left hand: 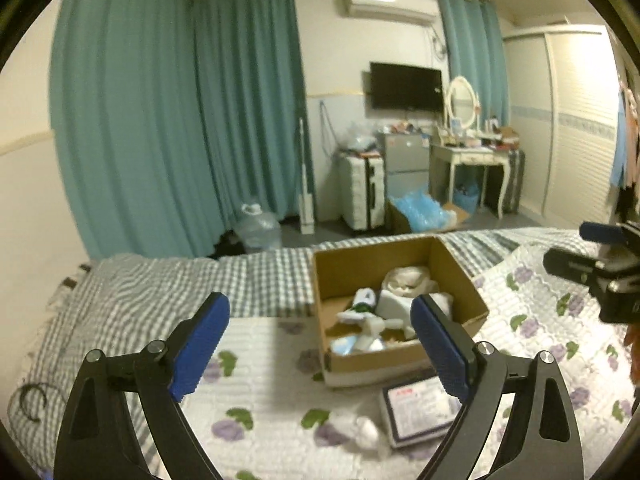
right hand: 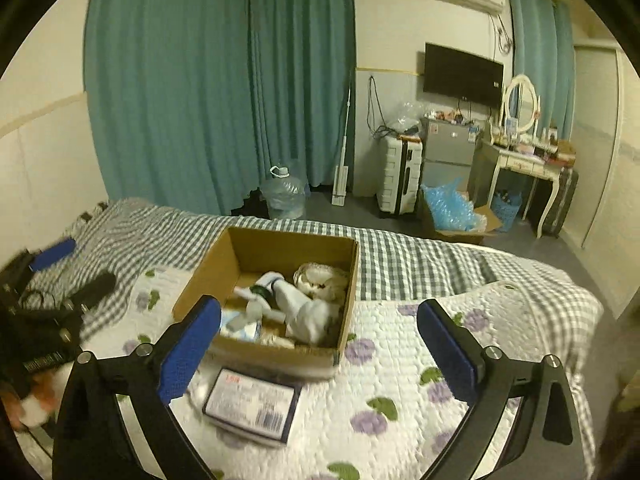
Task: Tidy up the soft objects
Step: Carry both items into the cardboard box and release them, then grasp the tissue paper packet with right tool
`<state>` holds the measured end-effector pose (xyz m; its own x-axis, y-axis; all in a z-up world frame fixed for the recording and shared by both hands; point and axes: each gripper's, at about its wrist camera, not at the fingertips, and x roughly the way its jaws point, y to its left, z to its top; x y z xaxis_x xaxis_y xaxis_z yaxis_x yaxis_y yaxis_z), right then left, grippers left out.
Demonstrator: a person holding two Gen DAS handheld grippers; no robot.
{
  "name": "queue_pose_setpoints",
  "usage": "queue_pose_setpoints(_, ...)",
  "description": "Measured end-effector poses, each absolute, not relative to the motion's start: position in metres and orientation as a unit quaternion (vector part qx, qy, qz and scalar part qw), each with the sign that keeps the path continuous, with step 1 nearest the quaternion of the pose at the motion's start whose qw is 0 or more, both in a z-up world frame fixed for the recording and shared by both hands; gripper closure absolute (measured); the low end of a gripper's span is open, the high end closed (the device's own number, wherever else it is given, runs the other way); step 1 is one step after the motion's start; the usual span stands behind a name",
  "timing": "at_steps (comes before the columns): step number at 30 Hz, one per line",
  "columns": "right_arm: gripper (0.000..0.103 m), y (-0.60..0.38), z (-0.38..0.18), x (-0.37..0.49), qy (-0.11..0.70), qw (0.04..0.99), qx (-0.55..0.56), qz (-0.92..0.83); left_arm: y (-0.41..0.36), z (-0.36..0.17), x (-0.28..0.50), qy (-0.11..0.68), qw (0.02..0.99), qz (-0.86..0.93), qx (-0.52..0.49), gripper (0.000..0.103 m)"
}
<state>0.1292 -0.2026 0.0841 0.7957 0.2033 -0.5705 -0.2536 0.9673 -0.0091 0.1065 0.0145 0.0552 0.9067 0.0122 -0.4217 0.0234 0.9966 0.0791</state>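
An open cardboard box [left hand: 340, 276] sits on the bed and holds a cat plush [left hand: 408, 282], white socks [left hand: 366, 300] and other soft items. It also shows in the right wrist view [right hand: 208, 276] with the cat plush [right hand: 320, 280]. A flat packet [left hand: 420, 408] lies in front of the box, seen too in the right wrist view [right hand: 252, 404]. A small white soft lump [left hand: 366, 430] lies beside the packet. My left gripper [left hand: 320, 348] is open and empty above the quilt. My right gripper [right hand: 320, 344] is open and empty, near the box.
The bed has a floral quilt [right hand: 400, 380] over a checked sheet [left hand: 160, 288]. Beyond the bed are teal curtains, a water jug [right hand: 284, 196], a suitcase [right hand: 400, 176], a floor box with blue plastic [right hand: 452, 212] and a dressing table [right hand: 524, 168].
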Motion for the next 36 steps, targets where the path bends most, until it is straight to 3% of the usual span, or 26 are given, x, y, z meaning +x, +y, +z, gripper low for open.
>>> queue_pose_setpoints(5,0.003,-0.191,0.067,0.091,0.283,0.95,-0.057,0.123,0.021,0.033,0.083,0.213,0.976,0.0,0.044,0.009)
queue_pose_setpoints(18,0.003,-0.179,-0.076,0.123,0.417,0.901,-0.012,0.123,0.035,-0.087,0.106,0.312,0.95,0.003,0.029,0.01)
queue_pose_setpoints(27,0.003,-0.174,-0.132,0.149,0.465,0.875,0.012,0.132,0.038,-0.109,0.121,0.346,0.938,0.008,0.024,0.01)
queue_pose_setpoints(36,0.004,-0.168,-0.151,0.156,0.484,0.863,0.022,0.141,0.036,-0.118,0.122,0.357,0.933,0.011,0.04,0.01)
